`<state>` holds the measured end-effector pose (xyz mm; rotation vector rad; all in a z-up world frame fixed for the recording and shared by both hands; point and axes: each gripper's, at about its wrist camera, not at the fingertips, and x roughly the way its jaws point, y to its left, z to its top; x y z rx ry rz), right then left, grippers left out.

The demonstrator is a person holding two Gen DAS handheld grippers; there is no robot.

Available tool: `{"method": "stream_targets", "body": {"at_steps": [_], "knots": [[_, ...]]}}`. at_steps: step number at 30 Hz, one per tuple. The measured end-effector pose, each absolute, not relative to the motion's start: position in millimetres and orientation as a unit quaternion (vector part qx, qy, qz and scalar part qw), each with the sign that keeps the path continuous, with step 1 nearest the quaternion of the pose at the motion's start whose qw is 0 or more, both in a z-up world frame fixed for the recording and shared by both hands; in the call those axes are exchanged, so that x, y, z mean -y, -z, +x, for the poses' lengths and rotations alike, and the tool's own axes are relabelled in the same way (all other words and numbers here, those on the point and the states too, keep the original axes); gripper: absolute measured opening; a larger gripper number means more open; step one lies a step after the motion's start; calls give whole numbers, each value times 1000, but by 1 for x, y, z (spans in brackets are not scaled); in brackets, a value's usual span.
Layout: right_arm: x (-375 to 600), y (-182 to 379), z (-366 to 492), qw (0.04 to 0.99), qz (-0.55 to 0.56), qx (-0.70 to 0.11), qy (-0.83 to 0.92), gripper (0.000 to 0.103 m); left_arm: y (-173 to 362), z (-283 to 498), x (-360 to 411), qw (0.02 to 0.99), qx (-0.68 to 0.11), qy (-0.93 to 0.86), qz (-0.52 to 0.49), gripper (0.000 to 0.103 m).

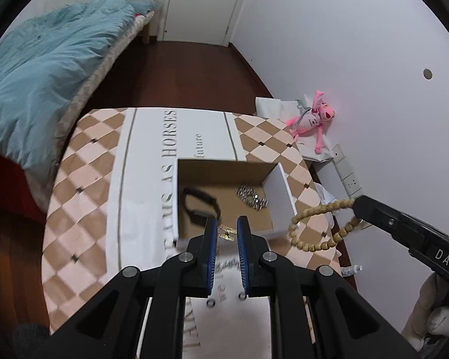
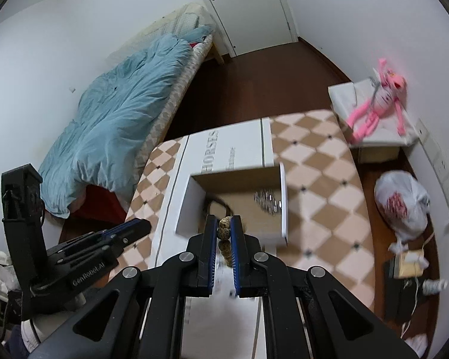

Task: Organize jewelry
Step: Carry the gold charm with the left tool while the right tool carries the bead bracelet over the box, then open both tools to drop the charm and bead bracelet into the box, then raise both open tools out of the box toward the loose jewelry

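Clamping a round-beaded wooden bracelet [image 1: 314, 227], the right claw [image 2: 225, 233] hangs above the cardboard box [image 1: 279, 197]; the left claw [image 1: 228, 233] pinches a thin silvery chain [image 1: 228, 264].

"HORSES" on table runner [image 1: 152, 161]; "DAS" on right claw [image 1: 357, 206]

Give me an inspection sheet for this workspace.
Surface: table, checked cloth with a white lettered runner.
Job's things: open box holds black band, silver links, gold piece.
Clutter: plush and plastic bag, both off the table.
Grippers: left hand-held gripper shut on blurred silver piece; right hand-held gripper shut on bead bracelet.
Cables: white cord on floor.
Surroundings: bed, door.
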<state>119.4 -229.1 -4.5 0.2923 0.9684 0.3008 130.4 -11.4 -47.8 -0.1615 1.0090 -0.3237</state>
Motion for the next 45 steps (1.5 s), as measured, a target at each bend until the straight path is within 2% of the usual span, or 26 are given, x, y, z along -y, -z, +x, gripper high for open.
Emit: {"method": "stream_targets", "body": {"at_steps": [14,16,17,18,19,20,21,23,25,27,29,32,45], "knots": [[212,68,221,793,140,-573,-154,10,94,225,17,796,-578,148,-102,12],[212,80,229,775,146,-594,-158,10,94,232,18,798,-582,133,-85,15],[213,86,233,767,148,-604,-160,12,93,234,18,801,-581,121,-72,27],[214,89,234,765,149,-607,-155,15,92,236,17,804,-580,115,-66,44],[217,92,235,763,150,-610,-150,27,91,237,15,807,-576,110,-64,54],[219,94,234,762,152,-611,-150,34,89,238,13,811,-572,105,-65,71],[221,96,235,763,154,-611,-147,41,88,238,10,814,-568,100,-64,77],[225,97,233,766,145,-611,-137,45,86,238,7,822,-560,86,-52,79],[226,97,230,773,129,-608,-127,49,87,235,5,827,-557,71,-40,86],[226,97,226,782,100,-606,-103,59,88,230,3,833,-550,60,-30,93],[225,100,221,788,70,-606,-79,81,90,223,3,840,-540,46,-20,95],[226,106,212,795,37,-604,-46,94,96,211,4,849,-528,25,3,97],[227,107,181,821,-1,-571,13,95,93,174,9,862,-506,18,21,98]]}}
